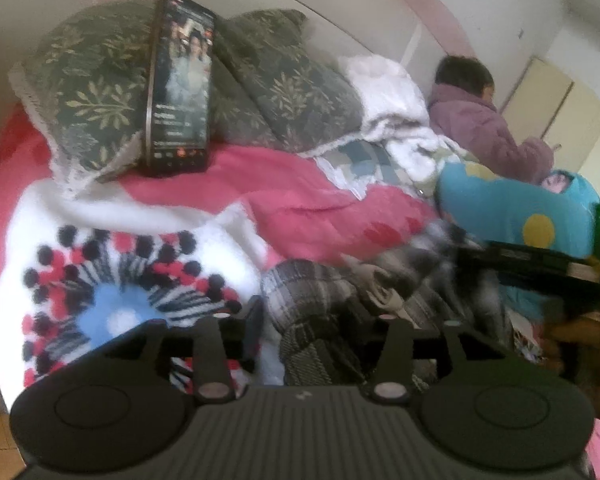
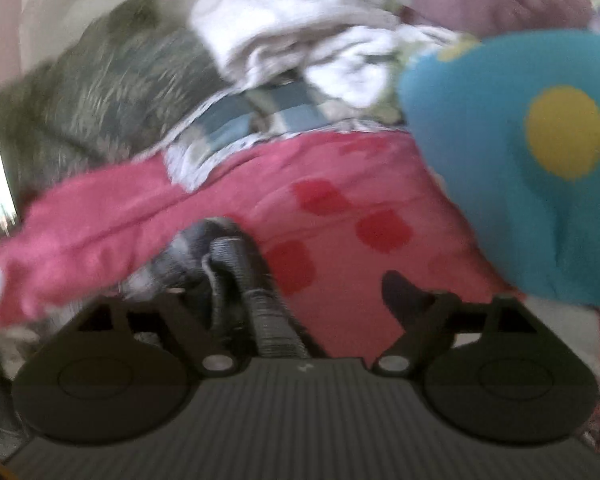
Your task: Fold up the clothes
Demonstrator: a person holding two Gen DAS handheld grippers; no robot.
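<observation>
Only the left wrist view shows the phone (image 1: 180, 84).

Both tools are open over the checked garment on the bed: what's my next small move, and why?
Probably lower the left tool onto the checked garment and close on an edge. It lies crumpled on the pink blanket, unfolded, and neither tool's pads press on it; the right tool is also open.

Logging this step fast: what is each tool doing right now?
Left tool: open, checked garment between its fingers, not gripped.
Right tool: open, holding nothing.
</observation>
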